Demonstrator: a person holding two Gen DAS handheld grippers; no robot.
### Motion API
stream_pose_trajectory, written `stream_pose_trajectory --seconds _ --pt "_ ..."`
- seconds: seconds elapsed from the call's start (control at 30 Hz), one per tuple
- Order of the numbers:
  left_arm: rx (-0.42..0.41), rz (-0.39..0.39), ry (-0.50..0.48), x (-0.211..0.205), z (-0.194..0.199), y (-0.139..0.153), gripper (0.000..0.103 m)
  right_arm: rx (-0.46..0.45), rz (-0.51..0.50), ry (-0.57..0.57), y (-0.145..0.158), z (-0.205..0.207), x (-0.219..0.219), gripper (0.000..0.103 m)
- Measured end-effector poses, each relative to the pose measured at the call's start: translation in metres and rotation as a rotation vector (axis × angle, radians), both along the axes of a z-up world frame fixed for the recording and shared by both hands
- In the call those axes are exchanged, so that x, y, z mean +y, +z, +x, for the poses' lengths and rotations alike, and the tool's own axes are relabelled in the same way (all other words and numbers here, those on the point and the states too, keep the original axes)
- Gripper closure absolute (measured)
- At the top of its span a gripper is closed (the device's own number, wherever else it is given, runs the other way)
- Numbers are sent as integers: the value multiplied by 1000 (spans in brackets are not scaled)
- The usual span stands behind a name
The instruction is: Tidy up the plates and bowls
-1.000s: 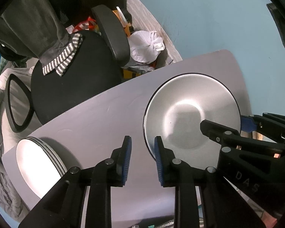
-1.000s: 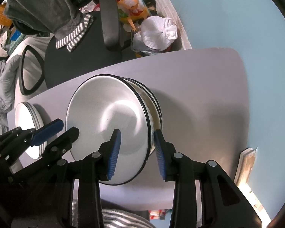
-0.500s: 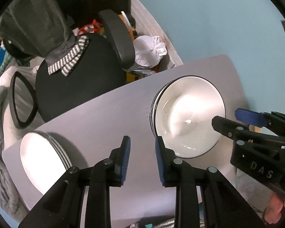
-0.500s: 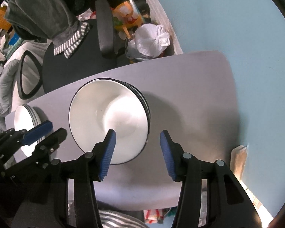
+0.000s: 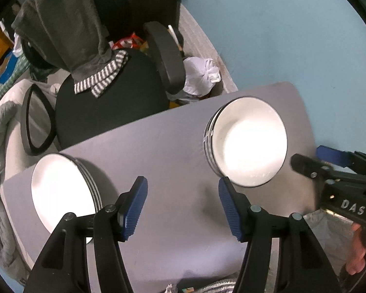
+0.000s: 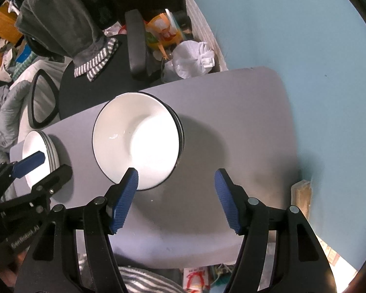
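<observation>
A stack of white bowls with black rims [image 5: 249, 144] [image 6: 139, 139] stands on the grey table [image 5: 158, 151], toward its right side. A stack of white plates [image 5: 61, 190] [image 6: 36, 161] sits at the table's left end. My left gripper [image 5: 183, 188] hangs above the bare table between the two stacks. Its jaws are opening with nothing between them. My right gripper [image 6: 175, 178] hovers over the near right edge of the bowl stack, jaws also opening and empty. Each gripper shows in the other's view: the right [image 5: 310, 157] and the left [image 6: 55, 164].
A black office chair [image 5: 105, 97] with a grey garment [image 5: 68, 31] draped on it stands behind the table. A white tied bag [image 5: 200, 75] lies by the blue wall. A hand [image 5: 358, 256] holds the right gripper. Boxes and clutter [image 6: 301, 200] sit past the table's right edge.
Both grippers have widened and risen away from the bowl stack. The top bowl, whose rim sat between the right gripper's jaws, now rests free on the stack.
</observation>
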State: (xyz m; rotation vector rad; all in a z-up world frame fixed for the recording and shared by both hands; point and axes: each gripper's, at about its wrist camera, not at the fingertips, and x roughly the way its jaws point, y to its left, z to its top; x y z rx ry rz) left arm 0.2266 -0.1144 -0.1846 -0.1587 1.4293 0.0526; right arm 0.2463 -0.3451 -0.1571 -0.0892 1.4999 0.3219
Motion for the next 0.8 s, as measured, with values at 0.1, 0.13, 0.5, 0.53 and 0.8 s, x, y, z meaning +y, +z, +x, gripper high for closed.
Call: stream_pose_trajectory --seconds 0.1,0.13,0.5,0.53,0.8 --pt "13 -11 15 3 -7 -2 41 -47 3 27 6 -6 -4 38" --pt "11 -17 21 4 -9 -2 41 -66 1 44 8 -9 -4 38" --pt "-63 -9 56 3 -24 8 30 -144 55 99 13 -27 -17 38" --pt "-76 1 63 3 -25 9 30 -145 59 98 13 -27 -19 38" --pt "-106 21 46 -4 -26 6 30 -125 93 74 8 -19 -35 38"
